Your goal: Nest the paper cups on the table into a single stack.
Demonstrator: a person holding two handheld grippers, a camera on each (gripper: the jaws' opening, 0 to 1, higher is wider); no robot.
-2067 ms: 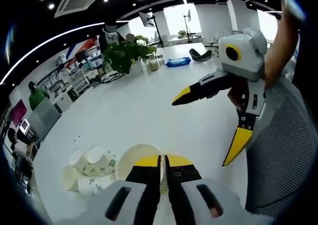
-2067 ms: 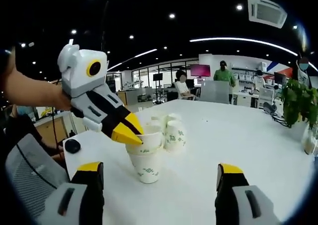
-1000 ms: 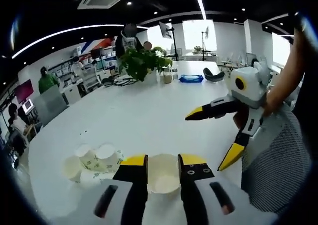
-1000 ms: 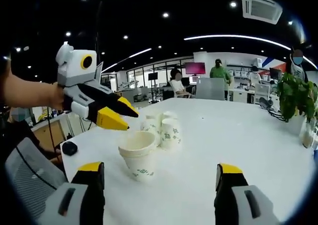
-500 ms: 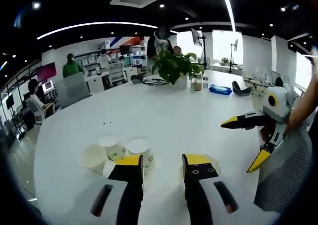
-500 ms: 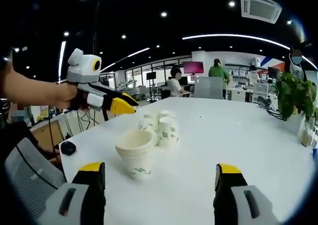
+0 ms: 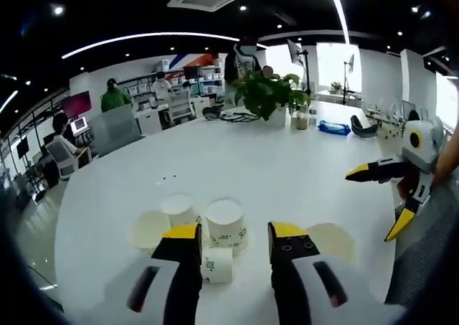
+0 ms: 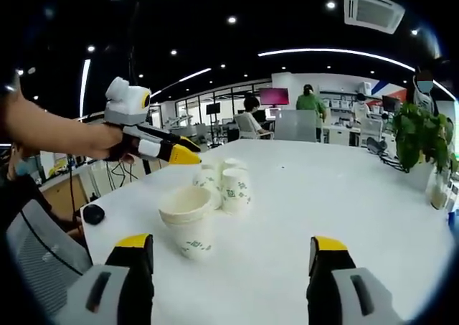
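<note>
A nested stack of white paper cups (image 8: 188,223) with green print stands upright on the white table (image 8: 301,196); in the left gripper view the stack (image 7: 331,241) sits just right of my right-hand jaw. Several loose cups (image 7: 224,223) stand upside down in a cluster ahead of my left gripper (image 7: 234,236), with one lying on its side (image 7: 215,264) between the jaws. The left gripper is open and holds nothing. The cluster (image 8: 231,183) lies behind the stack. My right gripper (image 8: 229,246) is open and empty, short of the stack. The left gripper (image 8: 188,153) hovers over the cluster.
A potted plant (image 7: 269,92) and a blue item (image 7: 335,128) sit at the table's far side. A black mouse (image 8: 93,214) lies near the table edge beside a mesh chair (image 8: 36,250). People stand and sit at desks in the background.
My left gripper was shut on the rim of the stack's top cup, then opened, let go and swung left to the loose cups. The right gripper stayed open and nearly still.
</note>
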